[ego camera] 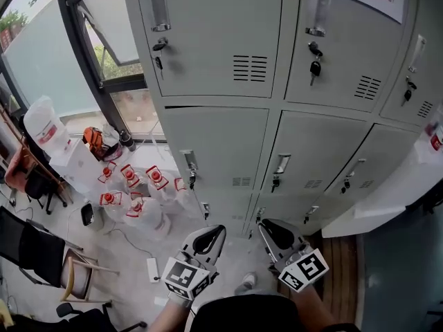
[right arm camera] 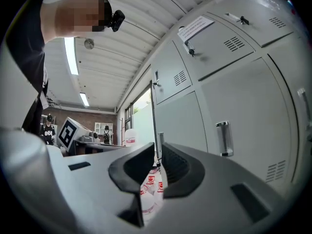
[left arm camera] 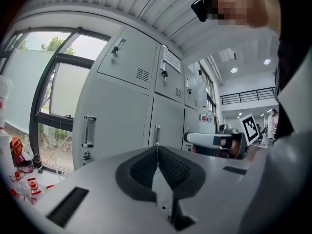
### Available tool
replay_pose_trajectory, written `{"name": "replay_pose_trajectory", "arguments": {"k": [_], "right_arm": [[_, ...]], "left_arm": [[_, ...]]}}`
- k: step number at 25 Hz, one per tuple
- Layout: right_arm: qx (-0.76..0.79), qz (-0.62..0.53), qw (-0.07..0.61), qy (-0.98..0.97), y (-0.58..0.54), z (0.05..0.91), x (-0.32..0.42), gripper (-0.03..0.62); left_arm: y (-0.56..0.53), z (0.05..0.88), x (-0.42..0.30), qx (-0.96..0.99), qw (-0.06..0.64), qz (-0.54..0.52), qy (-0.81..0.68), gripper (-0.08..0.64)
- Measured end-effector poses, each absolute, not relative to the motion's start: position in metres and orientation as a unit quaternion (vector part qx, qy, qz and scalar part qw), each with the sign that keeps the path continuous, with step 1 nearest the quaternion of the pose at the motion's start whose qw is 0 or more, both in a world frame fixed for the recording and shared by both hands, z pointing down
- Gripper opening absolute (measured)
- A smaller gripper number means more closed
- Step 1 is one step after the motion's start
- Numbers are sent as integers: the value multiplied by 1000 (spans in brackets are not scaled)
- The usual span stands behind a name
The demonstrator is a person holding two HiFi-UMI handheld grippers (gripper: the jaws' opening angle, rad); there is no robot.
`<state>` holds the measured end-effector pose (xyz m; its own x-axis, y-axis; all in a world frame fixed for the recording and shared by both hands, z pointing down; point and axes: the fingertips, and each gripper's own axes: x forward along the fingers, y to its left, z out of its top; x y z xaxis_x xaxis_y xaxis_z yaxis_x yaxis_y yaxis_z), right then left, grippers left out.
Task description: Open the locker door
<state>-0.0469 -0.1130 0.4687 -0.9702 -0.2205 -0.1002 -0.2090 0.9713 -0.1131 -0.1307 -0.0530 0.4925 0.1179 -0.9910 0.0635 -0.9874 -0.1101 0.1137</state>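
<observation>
The grey lockers (ego camera: 228, 26) fill the upper and right of my head view: I count three doors in the top row and three in the middle, all closed, so their contents are hidden. The locker door (ego camera: 214, 144) nearest my tools sits at centre frame, shut. A window (ego camera: 41, 54) takes the upper left. At lower left are two chairs (ego camera: 34, 254), and on the floor at centre left at least five clear jugs (ego camera: 131, 206) with red caps. At the bottom centre, the left gripper (ego camera: 208, 241) is closed tip to tip on nothing, and the right gripper (ego camera: 275, 232) is pinched closed, empty too.
</observation>
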Motion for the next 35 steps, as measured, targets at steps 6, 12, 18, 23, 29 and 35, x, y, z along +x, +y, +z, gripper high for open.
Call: {"name": "replay_pose_trajectory", "arguments": {"k": [6, 12, 18, 23, 29, 35], "right_arm": [[-114, -45, 74, 990, -168, 452, -41, 60], [-129, -23, 96, 987, -210, 425, -36, 60], [-165, 5, 133, 977, -242, 382, -35, 60], [-208, 42, 164, 963, -259, 336, -34, 60], [-243, 98, 188, 946, -267, 277, -34, 60], [-261, 157, 205, 930, -267, 222, -35, 60]], "left_arm": [[-106, 492, -125, 750, 65, -9, -659, 23], [-140, 489, -122, 759, 61, -6, -649, 23], [-159, 481, -131, 776, 56, -10, -629, 23], [-169, 466, -147, 796, 45, -8, -603, 23], [-186, 432, -159, 822, 9, -10, -570, 23], [-205, 378, -162, 842, -61, -14, -536, 23]]}}
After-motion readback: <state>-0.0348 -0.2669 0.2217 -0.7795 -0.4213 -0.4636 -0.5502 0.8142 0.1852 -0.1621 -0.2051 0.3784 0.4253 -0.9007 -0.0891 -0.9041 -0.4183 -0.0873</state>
